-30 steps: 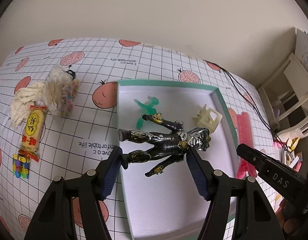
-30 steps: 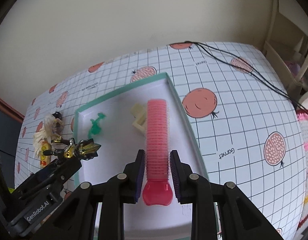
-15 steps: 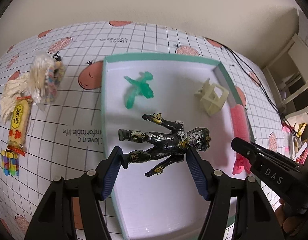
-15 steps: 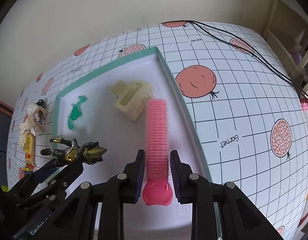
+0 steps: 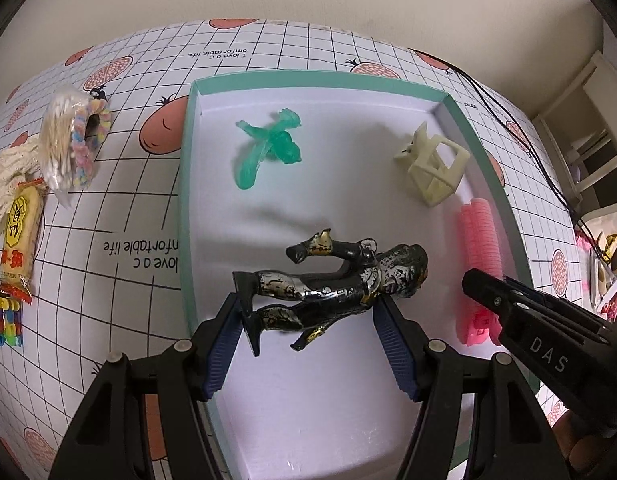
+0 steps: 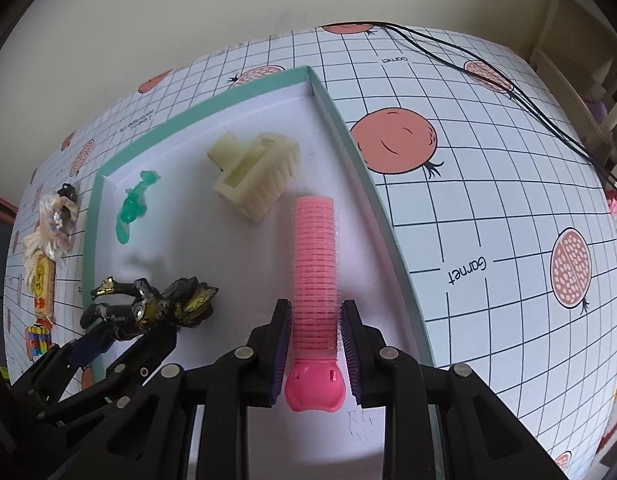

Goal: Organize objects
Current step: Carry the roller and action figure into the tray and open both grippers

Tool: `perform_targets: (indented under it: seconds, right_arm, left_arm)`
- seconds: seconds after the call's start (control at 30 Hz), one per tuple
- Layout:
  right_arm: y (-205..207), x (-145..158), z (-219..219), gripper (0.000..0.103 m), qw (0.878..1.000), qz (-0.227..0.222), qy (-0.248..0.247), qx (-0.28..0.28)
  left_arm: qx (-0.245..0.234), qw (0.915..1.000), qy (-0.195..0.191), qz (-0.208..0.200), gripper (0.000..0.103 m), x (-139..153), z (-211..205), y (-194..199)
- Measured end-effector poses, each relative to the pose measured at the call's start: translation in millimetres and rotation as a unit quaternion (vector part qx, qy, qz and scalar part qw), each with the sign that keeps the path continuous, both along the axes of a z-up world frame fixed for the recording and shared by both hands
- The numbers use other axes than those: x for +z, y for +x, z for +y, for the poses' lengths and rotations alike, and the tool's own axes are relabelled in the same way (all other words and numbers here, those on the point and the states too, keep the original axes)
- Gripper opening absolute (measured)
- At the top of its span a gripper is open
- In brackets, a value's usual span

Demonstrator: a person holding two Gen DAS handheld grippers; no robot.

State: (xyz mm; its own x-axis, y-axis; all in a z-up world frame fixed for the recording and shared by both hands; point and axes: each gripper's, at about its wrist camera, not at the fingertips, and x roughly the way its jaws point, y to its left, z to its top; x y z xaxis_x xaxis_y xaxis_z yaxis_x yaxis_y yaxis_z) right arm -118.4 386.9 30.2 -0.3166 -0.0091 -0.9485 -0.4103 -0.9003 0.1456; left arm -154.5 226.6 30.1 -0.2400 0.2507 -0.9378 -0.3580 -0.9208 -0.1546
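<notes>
The figure (image 5: 336, 280) is black with worn silver and gold paint, limbs splayed, lying crosswise between the pads of the left gripper (image 5: 308, 316), which grasps it over the near part of the tray (image 5: 186, 216); whether it touches the tray floor is hard to tell. The roller (image 6: 314, 256) is a pink ribbed cylinder with a glossy pink end cap, clenched in the right gripper (image 6: 314, 340) along the tray's right wall. The teal-rimmed, white-floored tray on the counter (image 6: 488, 200) also holds a green toy (image 5: 268, 148) and a cream clip (image 5: 432, 170).
</notes>
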Motion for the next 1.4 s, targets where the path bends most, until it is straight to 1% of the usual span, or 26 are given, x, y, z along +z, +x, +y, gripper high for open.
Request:
perform_targets:
  seconds: [0.43,0.5,0.53,0.57,0.77,0.87,0.97,1.1,1.2,1.4]
  right_arm:
    - [-1.0,1.9,-2.6,0.029,1.000,-0.002,-0.003,0.000]
    - [-3.4,2.5,1.0,0.034,1.000,0.000,-0.004,0.001]
    - [-3.3,3.4,1.6,0.041,1.000,0.001,-0.006,0.000]
    - [-2.2,3.3,1.1,0.044,1.000,0.001,-0.007,0.000]
    - [0.1,20.6,-1.8,0.044,1.000,0.018,0.002,0.004]
    - [1.0,37.1,-2.4,0.044,0.999,0.035,0.007,0.006]
    - [2.7,55.6,-2.7,0.044,0.998,0.055,0.011,0.011]
    - [-1.7,67.5,-9.5,0.044,0.998,0.067,0.015,0.011]
    - [-2.7,70.3,-11.7,0.044,0.997,0.068,0.018,0.013]
    - [-4.8,63.8,-13.8,0.044,0.998,0.059,0.017,0.019]
  left_arm:
    - [0.001,0.9999,0.003,-0.011,0.068,2.1,-2.4,-2.7]
    - [0.000,0.9999,0.003,-0.010,0.068,3.4,-1.0,-3.3]
    - [-0.001,1.0000,0.001,-0.010,0.068,4.4,-0.4,-3.4]
    - [-0.002,1.0000,0.000,-0.009,0.068,5.9,-0.5,-3.4]
    - [-0.004,1.0000,0.009,-0.002,0.069,21.5,-2.1,-2.0]
    - [-0.003,0.9998,0.016,0.006,0.069,31.2,-4.1,-3.1]
    - [-0.001,0.9994,0.030,0.018,0.069,46.1,-8.1,-5.1]
    - [0.006,0.9987,0.036,0.036,0.069,61.2,-17.0,-4.2]
    - [0.014,0.9983,0.036,0.042,0.069,64.4,-22.2,-5.6]
    - [0.035,0.9979,0.030,0.046,0.069,64.5,-33.4,-11.3]
